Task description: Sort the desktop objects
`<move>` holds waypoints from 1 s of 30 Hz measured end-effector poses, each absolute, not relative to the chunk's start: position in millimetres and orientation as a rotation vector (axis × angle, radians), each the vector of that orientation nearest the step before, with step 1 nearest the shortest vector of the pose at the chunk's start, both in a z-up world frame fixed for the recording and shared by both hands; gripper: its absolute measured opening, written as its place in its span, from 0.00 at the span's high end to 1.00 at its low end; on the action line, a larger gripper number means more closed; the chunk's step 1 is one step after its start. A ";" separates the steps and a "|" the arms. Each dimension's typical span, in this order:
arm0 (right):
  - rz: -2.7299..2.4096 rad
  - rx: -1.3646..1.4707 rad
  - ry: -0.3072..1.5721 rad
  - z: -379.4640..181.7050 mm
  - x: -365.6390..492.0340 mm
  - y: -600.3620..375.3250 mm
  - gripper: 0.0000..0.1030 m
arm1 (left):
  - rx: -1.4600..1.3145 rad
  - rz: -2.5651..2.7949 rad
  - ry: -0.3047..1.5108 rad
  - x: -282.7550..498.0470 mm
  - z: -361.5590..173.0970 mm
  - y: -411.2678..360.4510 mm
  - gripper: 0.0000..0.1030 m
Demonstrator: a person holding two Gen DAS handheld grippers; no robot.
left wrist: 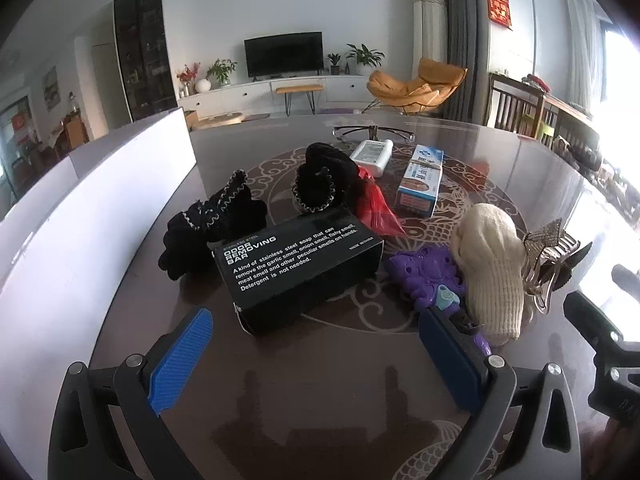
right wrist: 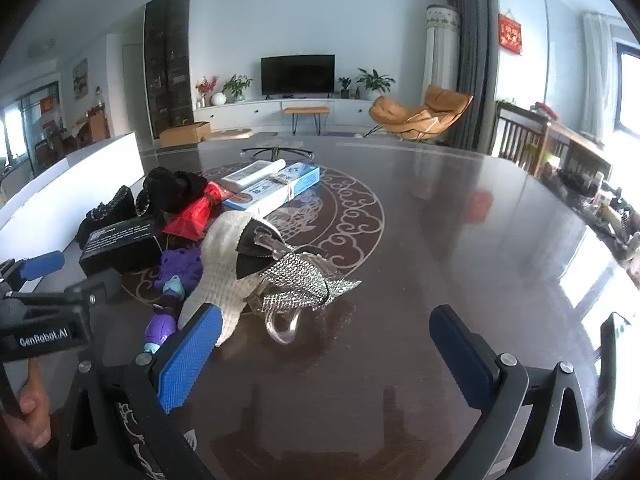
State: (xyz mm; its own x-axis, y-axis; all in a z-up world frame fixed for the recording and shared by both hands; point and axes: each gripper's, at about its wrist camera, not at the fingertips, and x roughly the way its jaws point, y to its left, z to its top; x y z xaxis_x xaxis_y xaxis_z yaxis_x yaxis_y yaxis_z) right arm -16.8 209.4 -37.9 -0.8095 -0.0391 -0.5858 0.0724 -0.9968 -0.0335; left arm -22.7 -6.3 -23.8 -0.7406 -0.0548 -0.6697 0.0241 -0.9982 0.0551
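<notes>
Two grippers hover over a dark glossy round table (right wrist: 460, 240) with a pale scroll inlay, each with its blue-padded jaws spread wide and nothing between them.

Left wrist view: the left gripper (left wrist: 316, 356) points at a black cardboard box with white lettering (left wrist: 298, 264), which lies at 12 o'clock just beyond the fingertips. Black knitted socks with silver trim (left wrist: 212, 224) lie at 10 o'clock, touching the box. A second black knitted piece (left wrist: 324, 176) sits behind the box, with a red plastic wrapper (left wrist: 374, 208) beside it. A white flat bottle (left wrist: 372, 154) and a blue-and-white carton (left wrist: 422, 180) lie farther off, toward 1 o'clock. A purple plastic toy (left wrist: 426, 276) touches the right fingertip, and a cream knitted sock (left wrist: 492, 268) leans against it. A white upright panel (left wrist: 96, 216) closes off the table's left edge from 8 to 10 o'clock.

Right wrist view: the right gripper (right wrist: 324, 344) faces a rhinestone-covered hair claw clip with a black bow (right wrist: 296, 276) at 11 o'clock, resting against the cream sock. From 12 to 4 o'clock the tabletop lies bare up to its curved rim. The left gripper's black body shows at 9 o'clock, with a person's fingers (right wrist: 34, 412) on its handle.
</notes>
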 end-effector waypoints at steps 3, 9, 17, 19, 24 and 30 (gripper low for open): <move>-2.925 0.951 0.078 -37.3 -17.4 210.4 0.00 | 1.112 -2.891 -0.072 -22.3 -23.8 -6.3 0.00; -2.919 0.936 0.059 -36.4 -15.7 213.5 0.00 | 1.111 -2.877 0.004 -21.0 -23.7 -14.3 0.00; -2.898 0.946 0.018 -37.1 -16.7 217.4 0.00 | 1.132 -2.860 0.069 -21.7 -25.3 -20.9 0.00; -2.899 0.946 0.023 -37.1 -16.6 217.4 0.00 | 1.131 -2.859 0.075 -21.2 -25.2 -21.5 0.00; -2.896 0.946 0.030 -37.0 -17.6 215.9 0.00 | 1.131 -2.855 0.086 -24.8 -26.4 -25.3 0.00; -2.886 0.951 0.017 -38.0 -19.5 215.5 0.00 | 1.135 -2.850 0.100 -26.5 -27.1 -27.8 0.00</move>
State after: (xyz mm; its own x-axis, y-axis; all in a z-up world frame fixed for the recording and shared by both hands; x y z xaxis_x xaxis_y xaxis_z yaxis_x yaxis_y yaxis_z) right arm -19.5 215.5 -38.0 -0.7992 -0.0939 -0.5937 0.1008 -0.9947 0.0217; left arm -26.5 -27.8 -27.1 -0.7240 -0.0430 -0.6884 0.0911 -0.9953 -0.0337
